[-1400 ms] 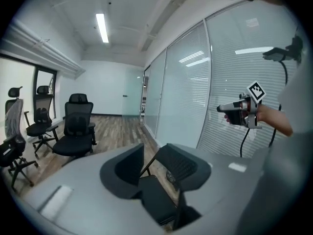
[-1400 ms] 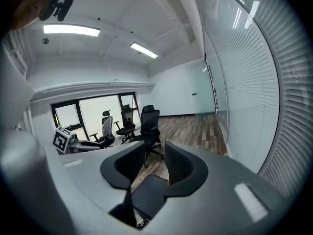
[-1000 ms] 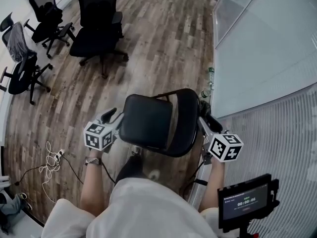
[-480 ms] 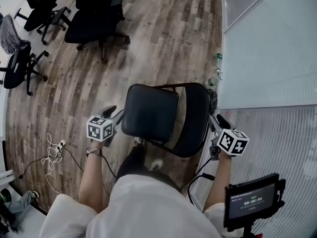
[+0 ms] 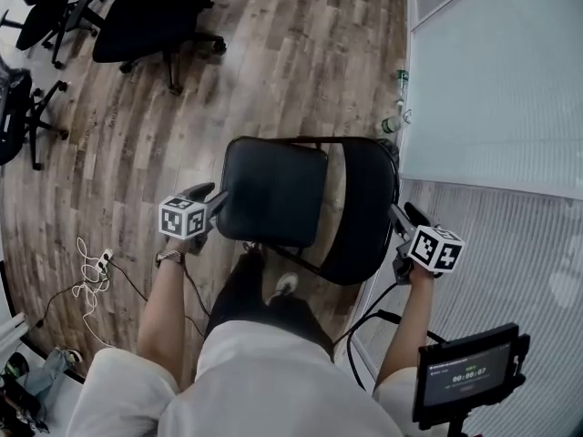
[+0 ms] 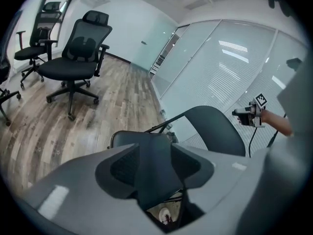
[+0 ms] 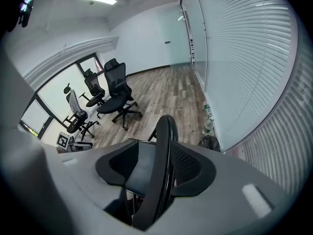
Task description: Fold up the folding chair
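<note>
Left gripper (image 5: 215,198) opening astride seat (image 5: 273,189); right gripper (image 5: 406,215) — backrest (image 5: 364,212).

Head view: overhead, steeply down on the folding chair (image 5: 273,194). Left gripper view: close at its seat, facing the glass wall (image 6: 230,67). Right gripper view: close, edge-on to its backrest. All share it.

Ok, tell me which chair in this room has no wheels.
The folding chair right in front of the person: it stands on a thin metal frame, while the office chairs farther off all sit on star-shaped bases with wheels.
</note>
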Tool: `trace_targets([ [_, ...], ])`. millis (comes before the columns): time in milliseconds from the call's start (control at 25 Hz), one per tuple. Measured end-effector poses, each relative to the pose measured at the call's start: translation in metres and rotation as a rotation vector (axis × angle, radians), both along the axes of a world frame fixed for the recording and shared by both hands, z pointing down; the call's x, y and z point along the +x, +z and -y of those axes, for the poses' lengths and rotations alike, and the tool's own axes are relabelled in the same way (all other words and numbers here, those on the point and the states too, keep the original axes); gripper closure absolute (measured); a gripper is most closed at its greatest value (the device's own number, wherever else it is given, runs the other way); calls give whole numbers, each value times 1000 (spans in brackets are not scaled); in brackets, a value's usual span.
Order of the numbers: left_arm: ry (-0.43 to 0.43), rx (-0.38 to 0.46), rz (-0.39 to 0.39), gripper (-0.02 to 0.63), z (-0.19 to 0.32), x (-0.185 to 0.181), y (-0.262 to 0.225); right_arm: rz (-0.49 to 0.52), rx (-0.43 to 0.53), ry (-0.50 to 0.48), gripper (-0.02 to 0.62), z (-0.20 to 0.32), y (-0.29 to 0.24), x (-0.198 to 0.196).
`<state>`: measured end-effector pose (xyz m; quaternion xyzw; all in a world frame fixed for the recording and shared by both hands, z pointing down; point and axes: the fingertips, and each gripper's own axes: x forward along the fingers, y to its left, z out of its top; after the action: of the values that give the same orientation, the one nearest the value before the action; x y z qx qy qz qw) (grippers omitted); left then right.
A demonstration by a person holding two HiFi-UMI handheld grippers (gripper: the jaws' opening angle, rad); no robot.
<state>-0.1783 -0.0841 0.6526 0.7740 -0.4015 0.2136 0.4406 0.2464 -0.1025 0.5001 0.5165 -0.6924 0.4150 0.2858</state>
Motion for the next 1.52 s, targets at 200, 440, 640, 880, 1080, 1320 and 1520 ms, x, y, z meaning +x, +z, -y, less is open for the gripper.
trace_targets([
  [200,-4,-66,-40,402,6,-14,28,-16,-39,-26,372,5,10,-4],
  [440,-16,-155,-75,397,-5,-21,69,-19,-44,-30,367,3,22,9],
  [640,-29,-189,-86,393,-10,-17,96,44,-35,-51,367,-2,27,13],
  [880,-73,-269,-119,381,-30,-12,156,73,-47,-113,370,-17,45,11],
  [1080,-52,-322,-136,368,-44,-21,179,59,-48,-144,374,-17,34,5],
  [1320,-29,-309,-188,350,-40,-25,189,63,-79,-173,380,-20,36,3],
  [1520,-50,-288,-215,318,-26,-26,206,133,-75,-172,380,-19,42,3],
])
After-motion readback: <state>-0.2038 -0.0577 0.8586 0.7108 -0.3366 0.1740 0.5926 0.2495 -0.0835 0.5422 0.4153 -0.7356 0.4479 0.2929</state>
